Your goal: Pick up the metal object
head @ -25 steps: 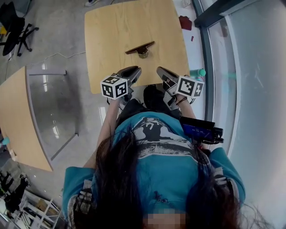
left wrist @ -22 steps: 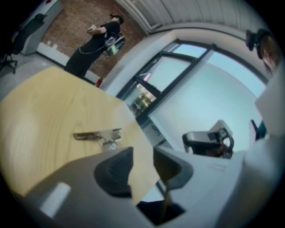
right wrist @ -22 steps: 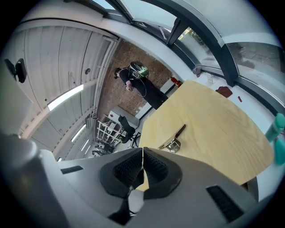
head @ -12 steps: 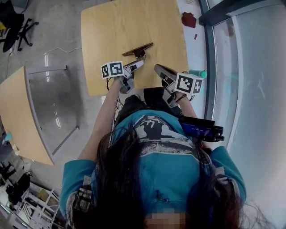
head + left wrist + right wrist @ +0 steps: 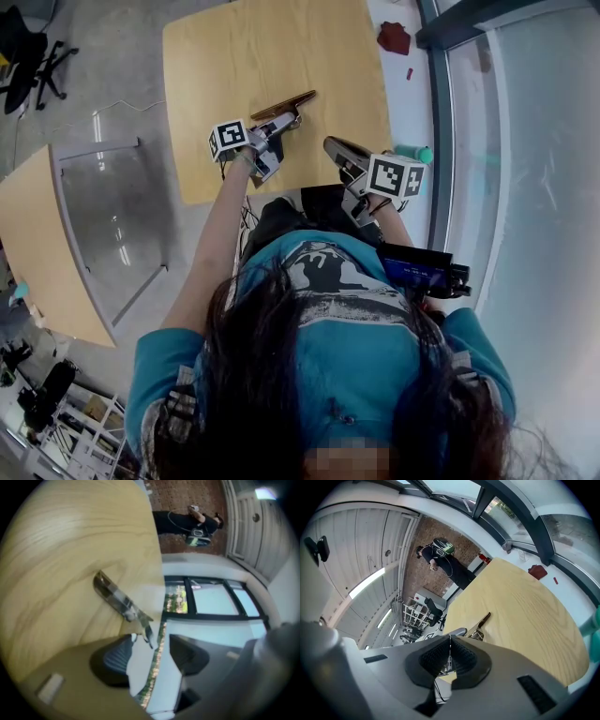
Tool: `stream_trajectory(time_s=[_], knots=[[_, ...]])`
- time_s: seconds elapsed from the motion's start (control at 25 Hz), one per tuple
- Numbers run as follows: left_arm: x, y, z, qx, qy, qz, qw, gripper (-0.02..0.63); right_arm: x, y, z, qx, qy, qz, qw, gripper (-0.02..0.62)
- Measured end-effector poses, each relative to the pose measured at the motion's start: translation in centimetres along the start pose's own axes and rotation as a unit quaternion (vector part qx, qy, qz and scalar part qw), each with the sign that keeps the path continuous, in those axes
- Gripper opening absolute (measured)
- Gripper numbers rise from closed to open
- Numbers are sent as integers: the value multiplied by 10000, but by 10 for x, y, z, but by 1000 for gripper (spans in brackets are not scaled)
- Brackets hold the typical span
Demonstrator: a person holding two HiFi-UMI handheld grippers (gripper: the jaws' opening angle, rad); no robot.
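Note:
The metal object [image 5: 284, 105] is a bronze bar on a small knob, lying on the wooden table [image 5: 244, 56]. My left gripper [image 5: 287, 120] reaches over the table's near edge to the object's near side, rolled onto its side. In the left gripper view the object [image 5: 116, 598] runs down to the mouth of the left gripper [image 5: 150, 651]. Its jaws have just been opening; they stand wide, and no pad presses on the object. My right gripper [image 5: 331, 144] hangs at the table's near edge, right of the object. The right gripper [image 5: 450, 657] is shut on nothing.
A second wooden table [image 5: 37, 253] stands at the left, with an office chair [image 5: 37, 56] beyond it. A glass wall [image 5: 525, 141] runs along the right. A red item [image 5: 394, 39] lies on the floor, and a teal bottle [image 5: 415, 153] stands near the right gripper.
The left gripper has moved forward from the table's near edge to the metal object, rolled over, and opened its jaws. The right gripper has hardly shifted.

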State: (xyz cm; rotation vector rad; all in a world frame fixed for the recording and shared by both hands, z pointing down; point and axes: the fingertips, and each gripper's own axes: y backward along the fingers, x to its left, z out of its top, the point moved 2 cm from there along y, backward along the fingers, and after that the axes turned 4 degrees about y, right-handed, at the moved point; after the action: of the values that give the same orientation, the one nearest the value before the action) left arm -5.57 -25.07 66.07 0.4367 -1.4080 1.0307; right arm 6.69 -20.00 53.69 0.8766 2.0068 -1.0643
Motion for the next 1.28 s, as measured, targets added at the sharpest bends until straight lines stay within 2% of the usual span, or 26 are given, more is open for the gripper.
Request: stream_trajectory(time_s=[0.16,0.24,0.36,0.52,0.56,0.64,0.72,0.96,1.16,1.28], knots=[[-2,1,9,-312,607,-397,9969,231,-3,4,1,-28,1,-77,10000,14],[1,1,13,-409,819,-454,9948,208,-5,7,1,-46,-20,-125,9999,14],[7,-1,17,-458,954,-420,9935,123,-6,10,0,-59,-28,-153,9999,14],[1,-4,24,-638,1144,-728,9887,101,-8,14,-2,-52,-52,-205,9998,14],[-2,-4,25,-702,1196,-833,9868,66,-9,15,-2,-54,-68,-222,9997,14],[-6,-4,27,-801,1268,-972,9839,49,-9,16,-2,-57,-88,-244,9996,14],[-9,-3,25,-803,1152,-991,9851,23,-9,16,-2,-63,-95,-244,9996,14],[-8,5,15,-598,698,-773,9928,21,-8,9,0,-13,-82,-162,9998,14],[-22,16,2,-550,551,-1062,9913,21,-9,3,-1,99,-33,-110,9999,14],[-36,26,-16,-379,270,-1245,9911,21,-9,1,-4,153,22,-95,9998,14]])
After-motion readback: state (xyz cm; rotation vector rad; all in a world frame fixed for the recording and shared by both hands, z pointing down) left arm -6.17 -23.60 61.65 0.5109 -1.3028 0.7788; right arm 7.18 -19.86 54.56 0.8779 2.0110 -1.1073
